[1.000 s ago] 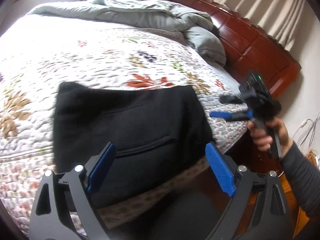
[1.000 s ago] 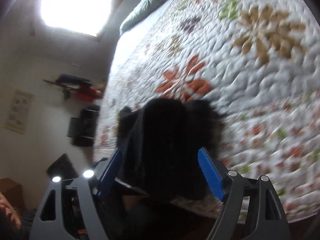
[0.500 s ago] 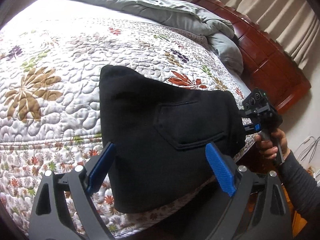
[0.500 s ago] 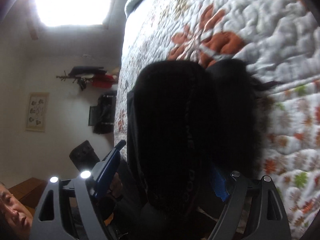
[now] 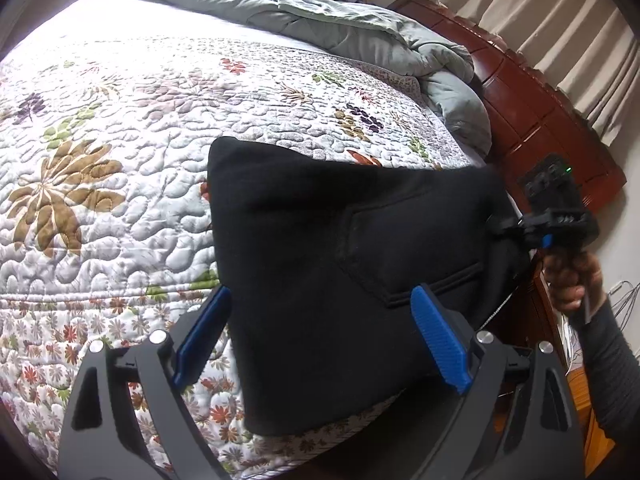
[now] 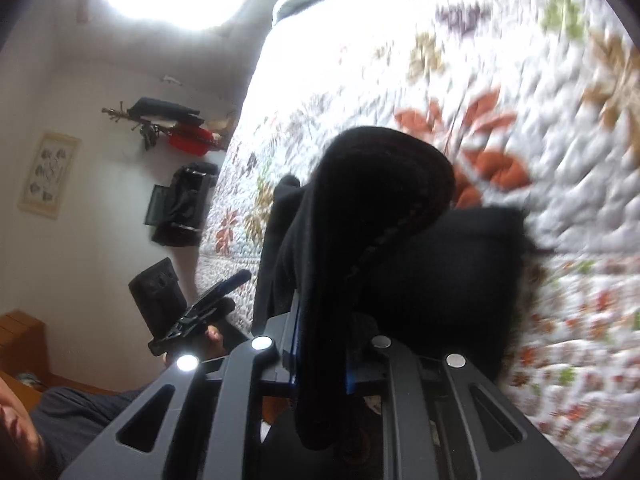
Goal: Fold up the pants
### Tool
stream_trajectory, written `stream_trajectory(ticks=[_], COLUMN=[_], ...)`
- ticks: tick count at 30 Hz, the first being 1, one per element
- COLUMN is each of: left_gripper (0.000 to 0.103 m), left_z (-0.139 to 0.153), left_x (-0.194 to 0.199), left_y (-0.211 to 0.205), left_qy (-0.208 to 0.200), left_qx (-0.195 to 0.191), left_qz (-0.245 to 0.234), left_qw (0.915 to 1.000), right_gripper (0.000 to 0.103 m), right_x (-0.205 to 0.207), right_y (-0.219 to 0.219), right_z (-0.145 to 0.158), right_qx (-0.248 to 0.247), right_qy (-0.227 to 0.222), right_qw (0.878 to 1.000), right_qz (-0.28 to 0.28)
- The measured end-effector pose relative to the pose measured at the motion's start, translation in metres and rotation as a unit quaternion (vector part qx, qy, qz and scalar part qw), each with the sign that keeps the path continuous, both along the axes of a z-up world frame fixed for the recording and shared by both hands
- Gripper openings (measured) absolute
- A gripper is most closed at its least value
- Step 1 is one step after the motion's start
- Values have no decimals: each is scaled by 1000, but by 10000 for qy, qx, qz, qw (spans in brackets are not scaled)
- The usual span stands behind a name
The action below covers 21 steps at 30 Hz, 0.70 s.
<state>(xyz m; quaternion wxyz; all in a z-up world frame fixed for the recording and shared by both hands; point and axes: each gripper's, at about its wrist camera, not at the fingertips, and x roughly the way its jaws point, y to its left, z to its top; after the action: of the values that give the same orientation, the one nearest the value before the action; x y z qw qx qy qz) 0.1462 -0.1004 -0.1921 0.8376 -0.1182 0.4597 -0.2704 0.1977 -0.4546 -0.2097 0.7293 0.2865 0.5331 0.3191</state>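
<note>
The folded black pants (image 5: 352, 264) lie near the edge of the bed's floral quilt (image 5: 120, 128). The right gripper (image 6: 320, 360) has just been closing and now pinches a bunched end of the pants. The left gripper (image 5: 320, 336) hovers over the near end, jaws wide, holding nothing

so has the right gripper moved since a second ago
Yes. In the left wrist view the right gripper has come in from beside the headboard and closed on the black pants.

Floral-quilted bed (image 5: 120, 128), red wooden headboard (image 5: 536, 120), beige curtains (image 5: 560, 28).
</note>
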Motion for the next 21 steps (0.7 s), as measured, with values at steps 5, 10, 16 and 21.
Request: stream_trajectory(ticks=[5,10,16,21], left_gripper=[91,91,91,91], left_z=[1,2,13,25], left_x=[-2,-1,10,33], left_y=[-5,-8,-7,-9], left_qy=[-29,-68,-242,-171], left_qx=[-59,-1,-80,-700], left_qz=[-43,-132,-266,-681], left_qw=[10000,9999,9993,9951], right_gripper=[16,16,19,42], right_x=[-10,-15,-18,-27], right_y=[-19,-37,-49,-72], right_z=[-27,-72,-108,-80], right_qx=[-139,162,819,519], right_qy=[217,412,618,364], right_qw=[9993,9966,9909,9914], right_qz=[-270,-688,-871,-1144])
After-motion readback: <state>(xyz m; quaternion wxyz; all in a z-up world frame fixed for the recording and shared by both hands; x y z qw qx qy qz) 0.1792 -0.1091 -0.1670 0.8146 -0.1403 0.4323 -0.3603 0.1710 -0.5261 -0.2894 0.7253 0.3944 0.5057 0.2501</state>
